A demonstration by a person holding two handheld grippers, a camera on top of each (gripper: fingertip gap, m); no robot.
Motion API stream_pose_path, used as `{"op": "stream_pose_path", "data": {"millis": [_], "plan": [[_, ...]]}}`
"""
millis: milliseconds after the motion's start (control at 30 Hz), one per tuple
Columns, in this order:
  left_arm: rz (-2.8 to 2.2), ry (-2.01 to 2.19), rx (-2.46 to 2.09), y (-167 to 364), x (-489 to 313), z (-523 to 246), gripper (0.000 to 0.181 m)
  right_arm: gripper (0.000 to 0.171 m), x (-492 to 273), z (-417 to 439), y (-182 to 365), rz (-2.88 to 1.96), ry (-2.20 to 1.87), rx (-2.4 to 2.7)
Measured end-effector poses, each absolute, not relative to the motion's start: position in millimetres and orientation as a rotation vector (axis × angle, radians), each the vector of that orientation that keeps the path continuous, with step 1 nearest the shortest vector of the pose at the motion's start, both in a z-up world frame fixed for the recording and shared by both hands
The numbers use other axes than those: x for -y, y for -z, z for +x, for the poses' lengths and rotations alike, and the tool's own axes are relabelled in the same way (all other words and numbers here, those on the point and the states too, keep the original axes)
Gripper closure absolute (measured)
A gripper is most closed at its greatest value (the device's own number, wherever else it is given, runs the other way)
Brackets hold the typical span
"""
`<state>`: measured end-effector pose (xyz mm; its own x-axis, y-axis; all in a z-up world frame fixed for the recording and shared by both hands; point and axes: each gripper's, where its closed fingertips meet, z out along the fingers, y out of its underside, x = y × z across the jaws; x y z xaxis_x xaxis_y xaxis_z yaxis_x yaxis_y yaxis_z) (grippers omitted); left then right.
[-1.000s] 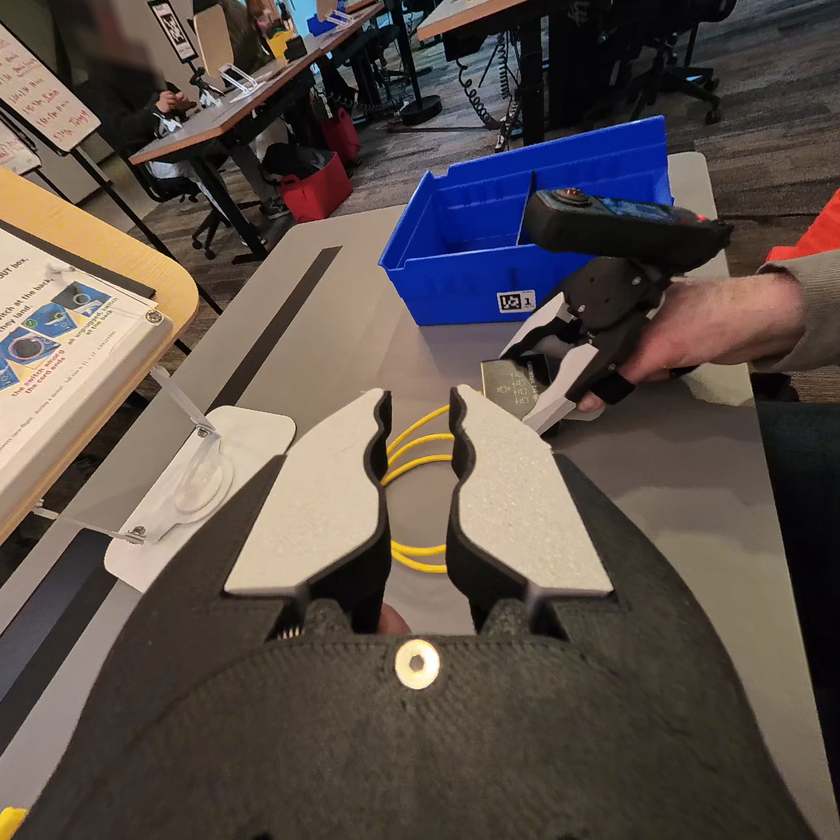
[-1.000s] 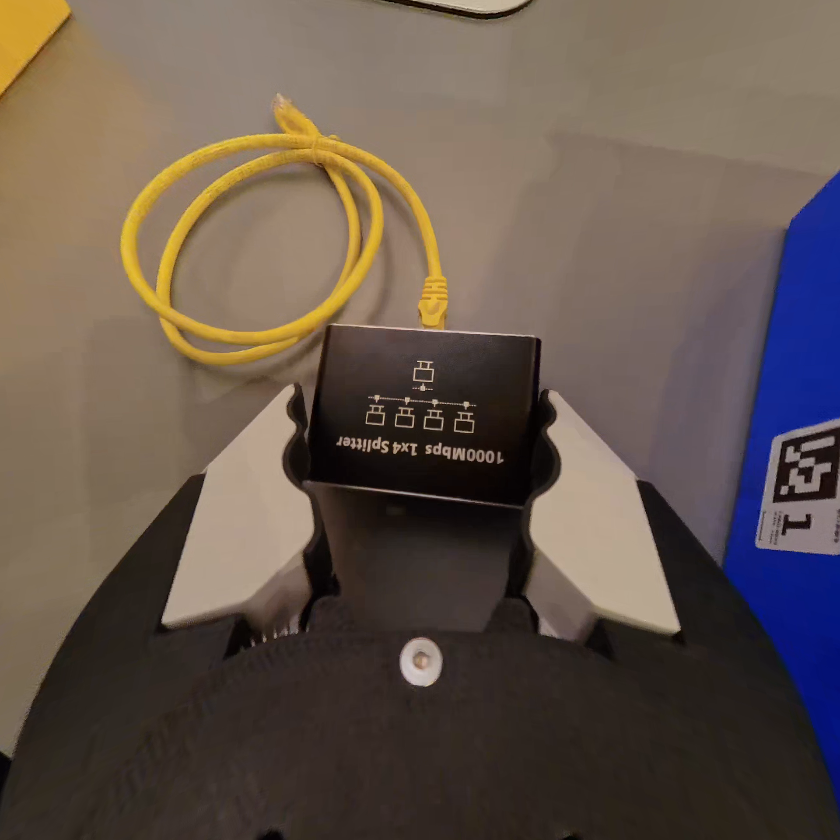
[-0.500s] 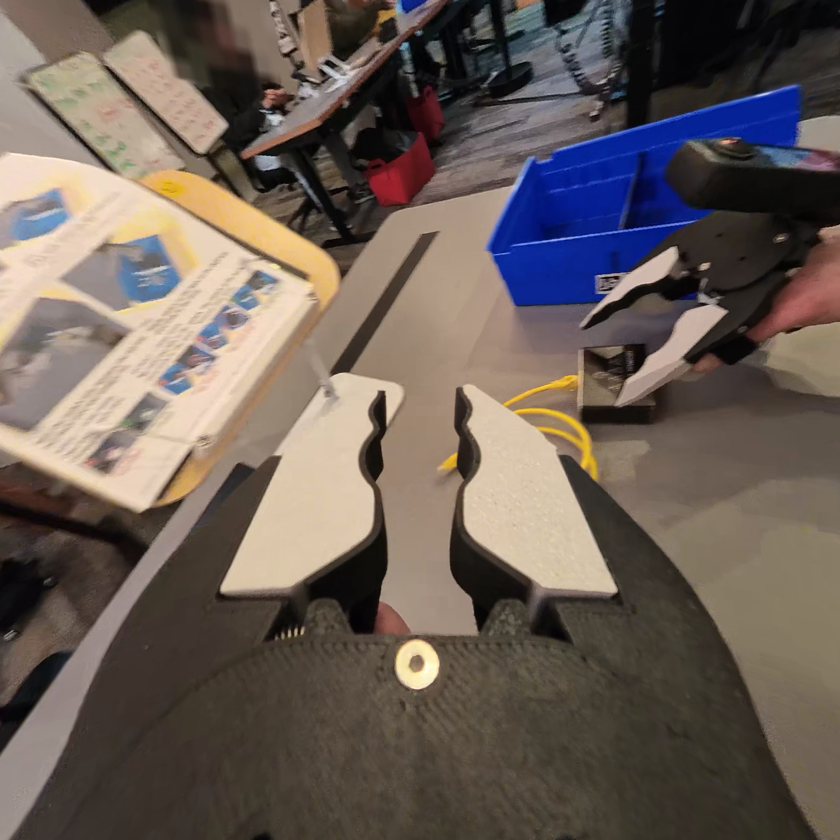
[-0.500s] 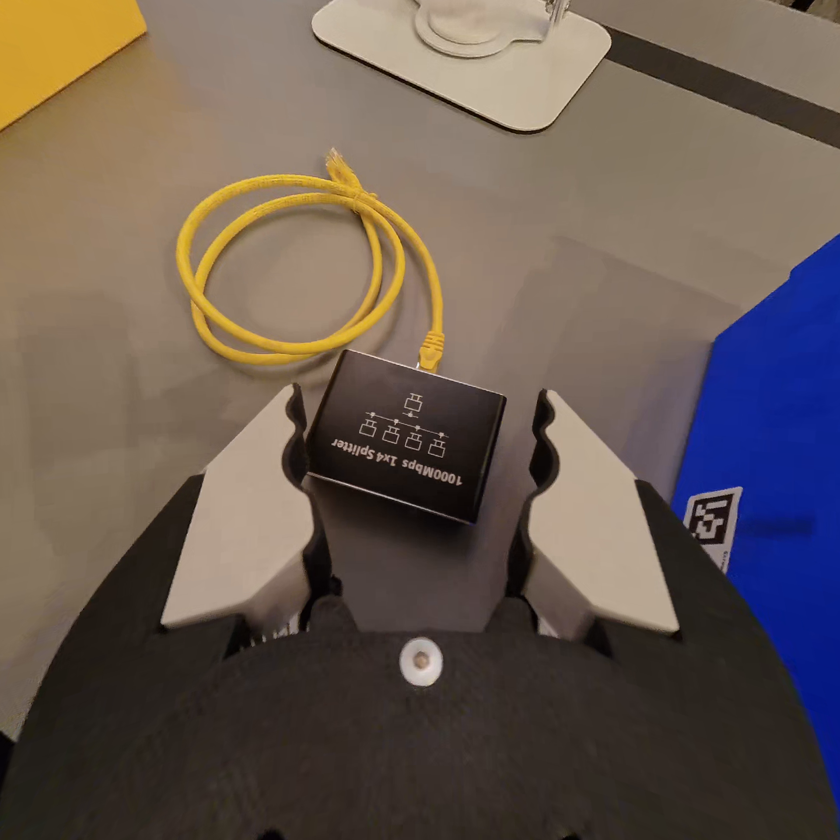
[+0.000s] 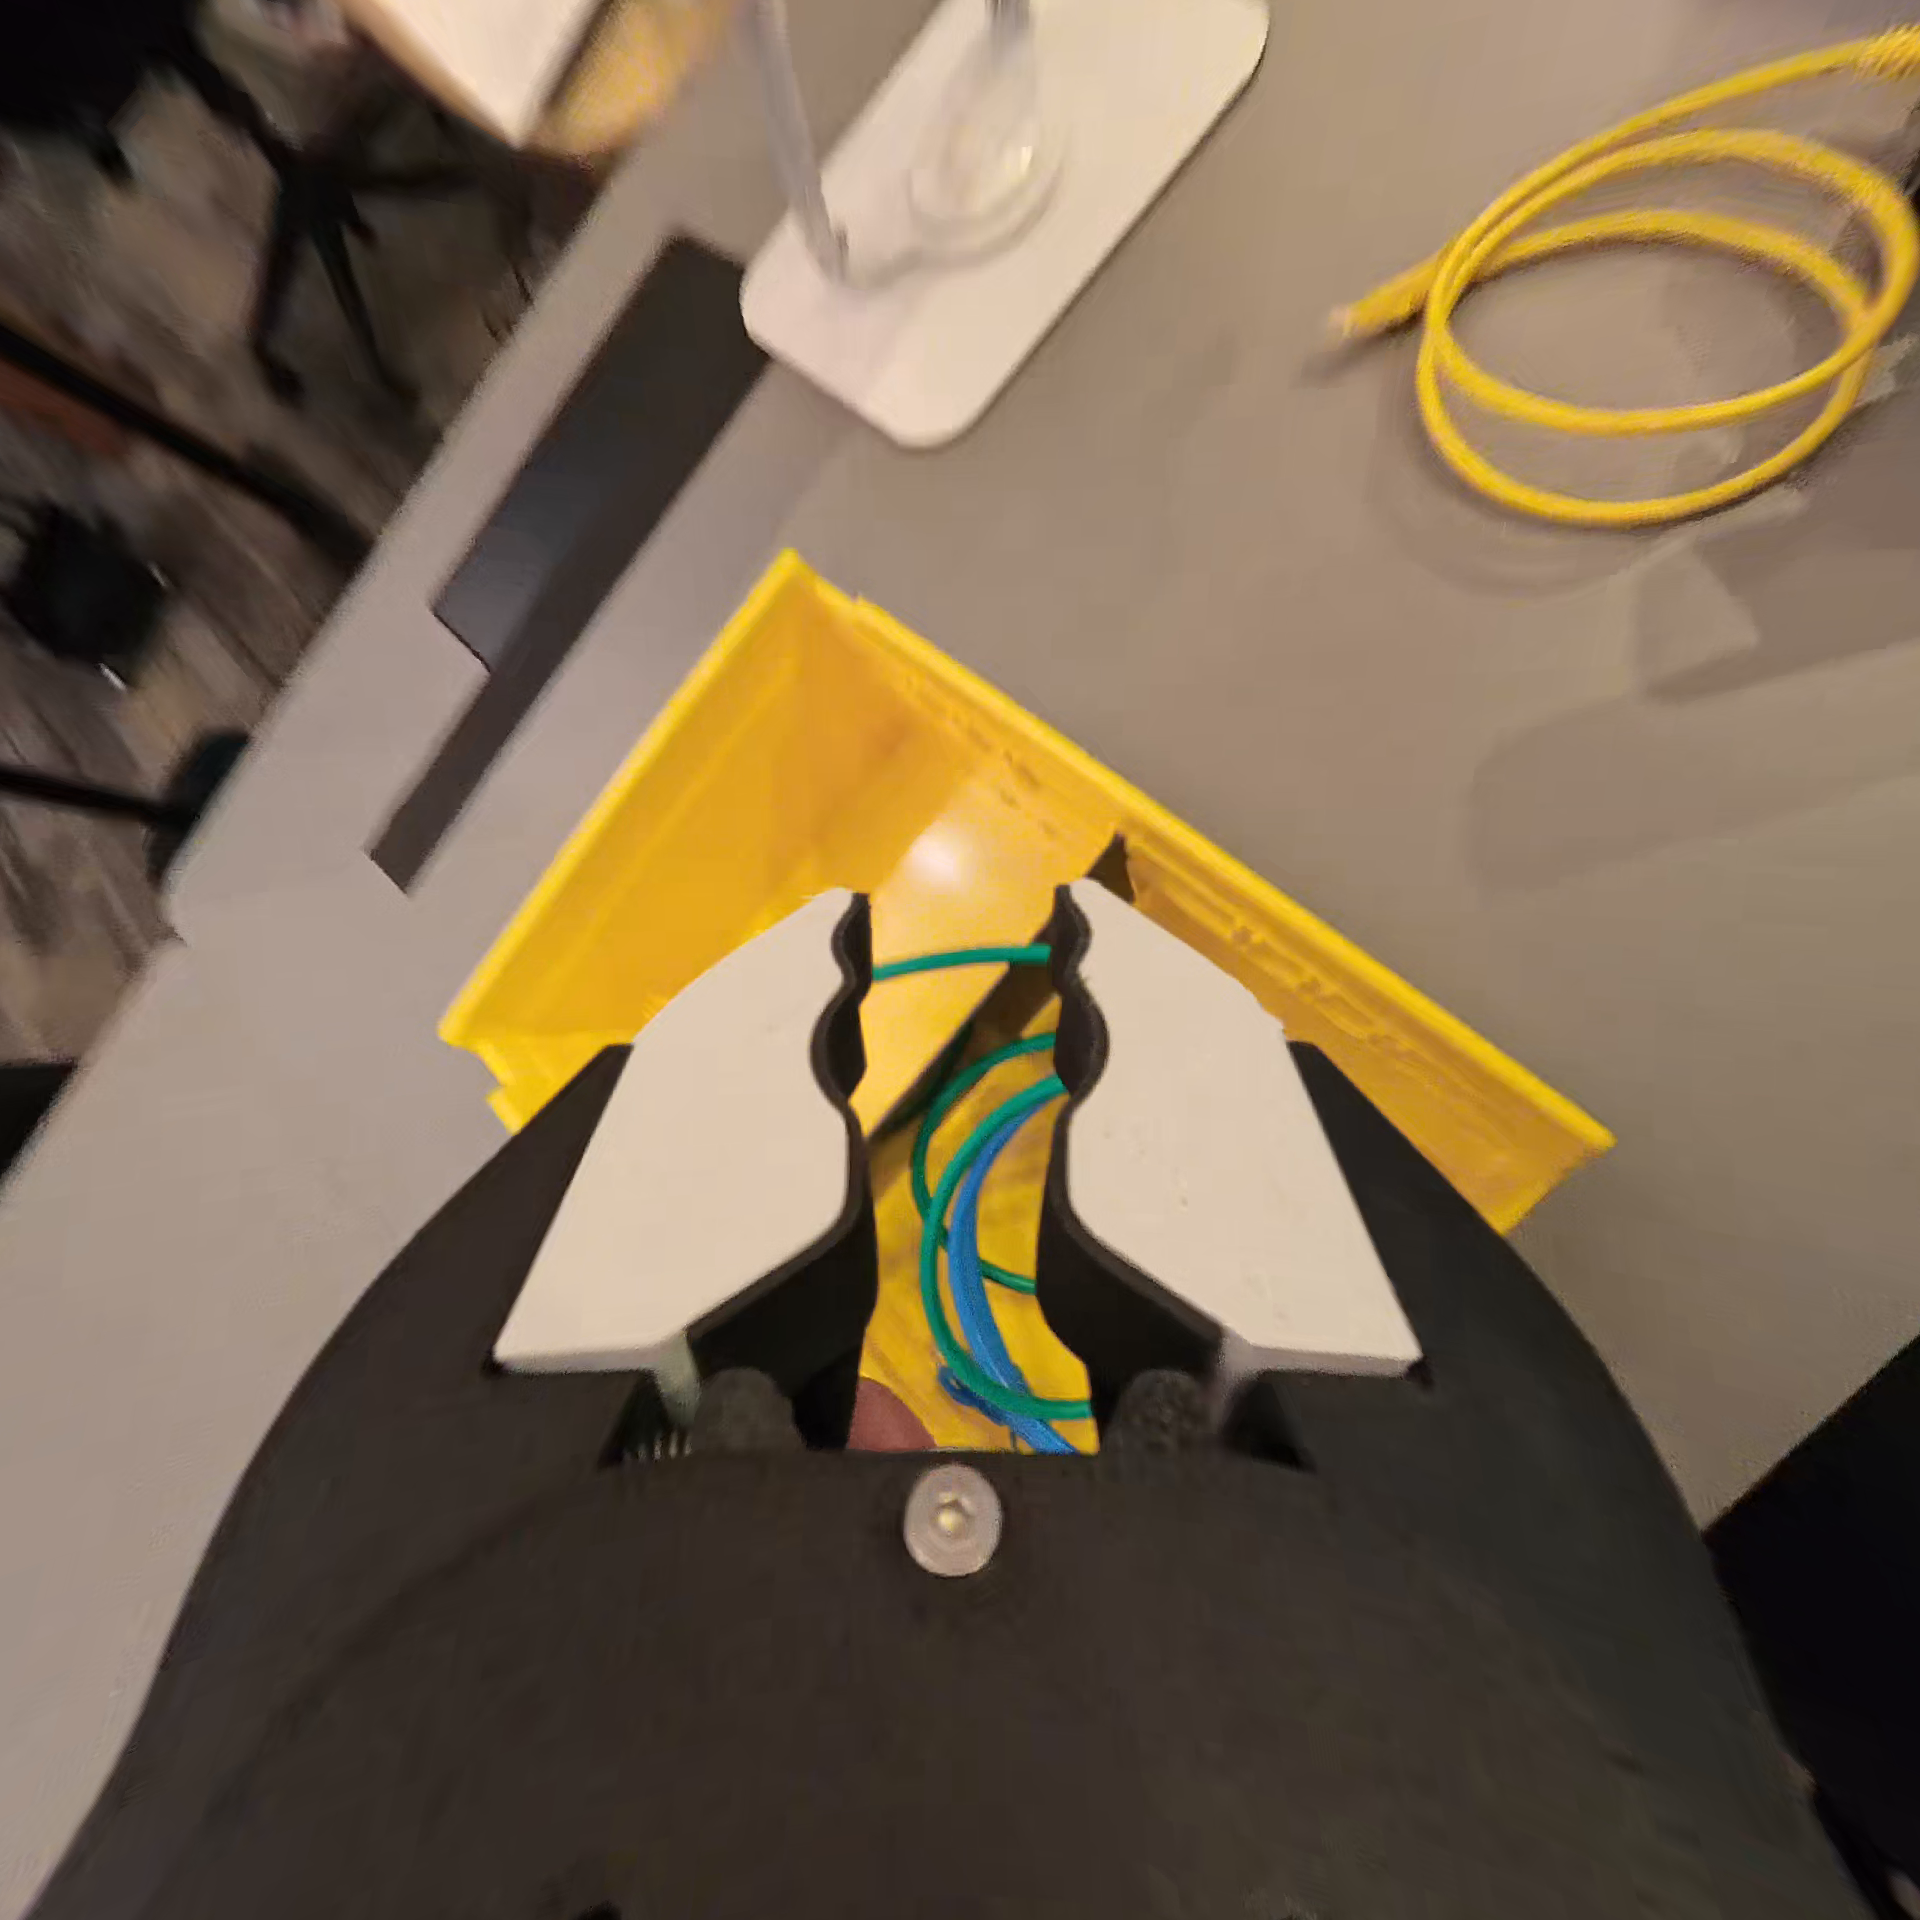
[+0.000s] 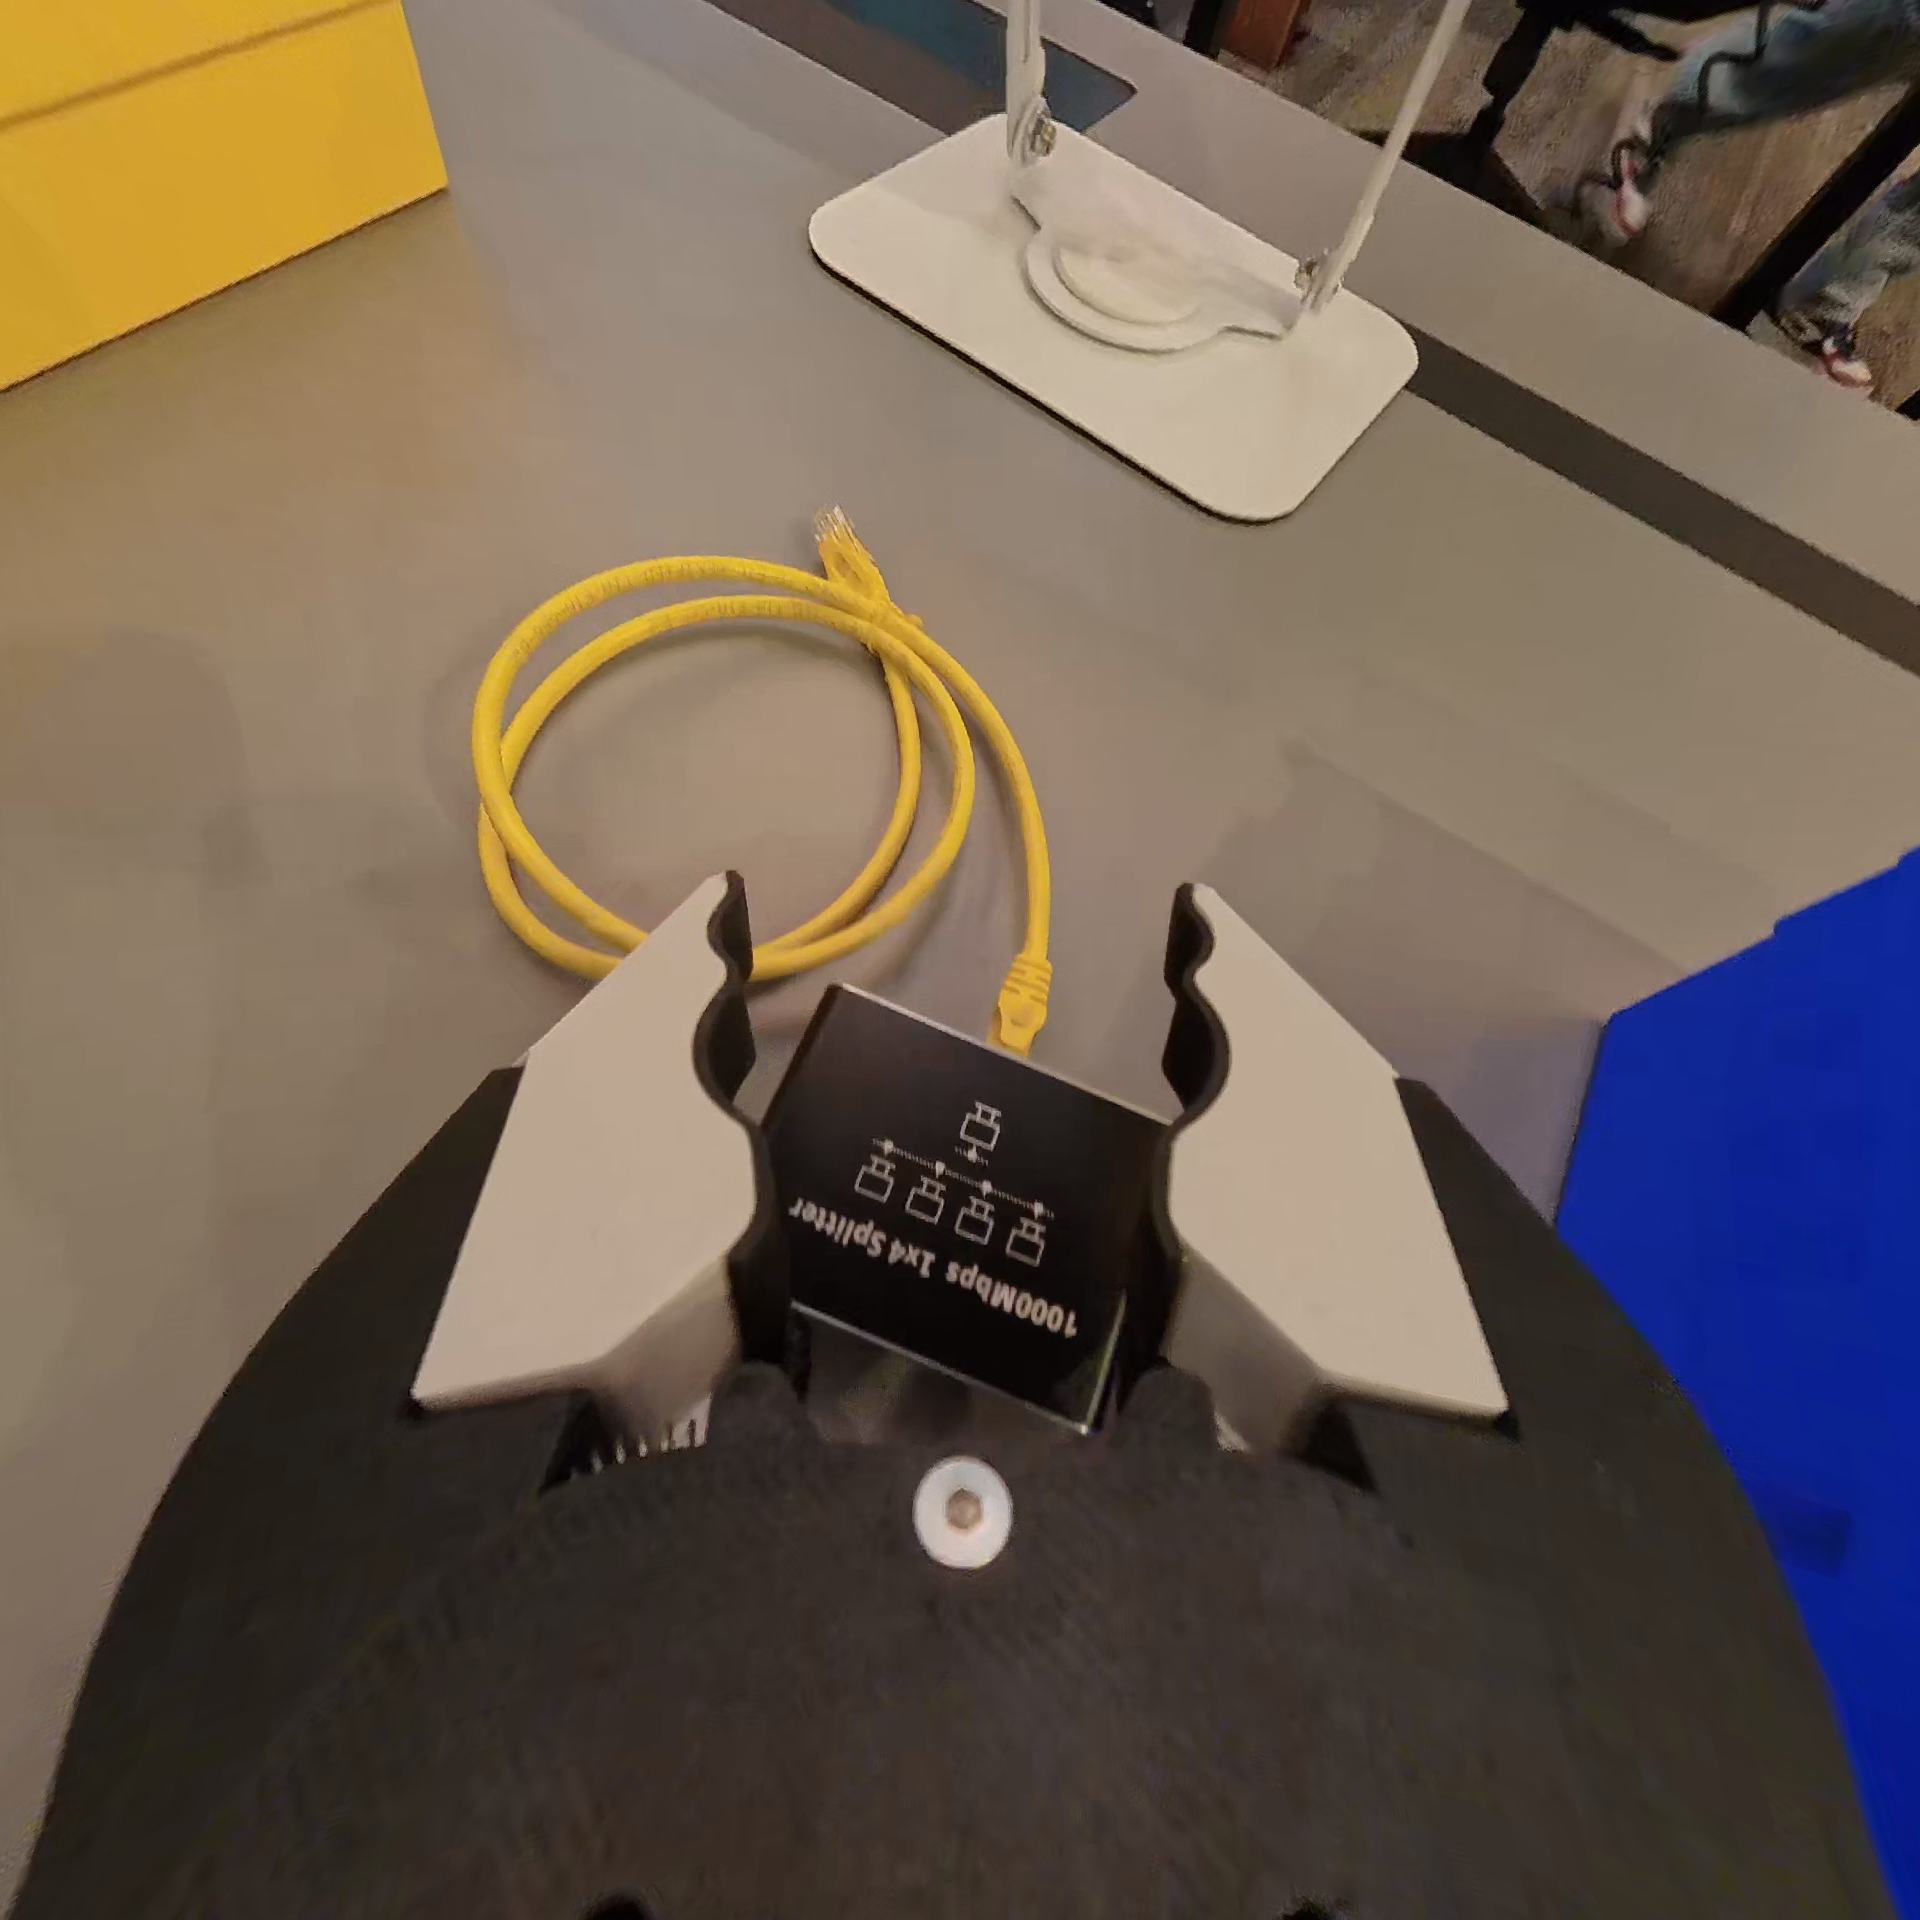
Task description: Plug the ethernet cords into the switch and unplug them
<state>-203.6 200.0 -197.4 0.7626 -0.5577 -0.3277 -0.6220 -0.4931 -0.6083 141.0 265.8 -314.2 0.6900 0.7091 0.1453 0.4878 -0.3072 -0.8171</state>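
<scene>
Below my left jaws: my left gripper [image 5: 954, 914] hangs over one yellow bin [image 5: 790, 748]; its jaws stand a narrow gap apart with nothing between them.
Yellow bin contents: looped cords lie inside, a green cord [image 5: 940, 1195] and a blue cord [image 5: 977, 1257]; I cannot tell how many of each, as my jaws cover most of the bin.
Blue bin: one blue bin [image 6: 1756, 1195] sits to the right of my right jaws; its inside is out of sight.
Between my right jaws: my right gripper [image 6: 961, 904] has its jaws wide, and one switch [image 6: 961, 1195] lies on the worktop [image 6: 312, 623] in the gap; whether either jaw touches it I cannot tell.
Switch, looks: a small black box with white markings on top, sitting a little askew to my jaws.
Yellow cord: one yellow cord [image 6: 727, 769] lies coiled in two loops on the worktop just ahead of my right jaws; from my left gripper it lies ahead and to the right.
Cord ends: one plug meets the far edge of the switch; the other plug lies free at the far side of the coil.
Stand: one white flat-based stand [image 6: 1122, 312] rests farther ahead, well apart from the coil.
</scene>
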Motion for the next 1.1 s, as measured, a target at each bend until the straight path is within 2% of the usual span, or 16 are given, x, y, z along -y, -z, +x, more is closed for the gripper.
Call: {"op": "stream_pose_path", "data": {"millis": [33,167,367,533,700,767,833,1100], "plan": [[-2.261,-0.096,-0.848,210,-201,-209,0.147,0.093,-267,137,312,-1.963,-0.293,0.932],[-2.42,-0.121,-0.691,254,-207,-234,0.131,0.097,-272,122,308,-1.933,-0.293,0.956],[-2.47,0.102,-0.365,285,-221,-235,0.128,0.099,-274,106,308,-1.915,-0.309,0.986],[-2.485,0.077,-0.224,302,-233,-240,0.127,0.101,-275,104,308,-1.909,-0.313,0.989],[-2.449,0.042,-0.208,304,-240,-239,0.141,0.104,-276,107,303,-1.896,-0.317,0.973],[-2.431,-0.012,-0.249,303,-241,-240,0.157,0.106,-276,107,302,-1.892,-0.318,0.972],[-2.411,-0.018,-0.286,300,-242,-236,0.163,0.106,-275,105,302,-1.889,-0.32,0.977],[-2.229,-0.075,-0.39,251,-246,-226,0.172,0.111,-273,103,297,-1.865,-0.329,0.987]]}}
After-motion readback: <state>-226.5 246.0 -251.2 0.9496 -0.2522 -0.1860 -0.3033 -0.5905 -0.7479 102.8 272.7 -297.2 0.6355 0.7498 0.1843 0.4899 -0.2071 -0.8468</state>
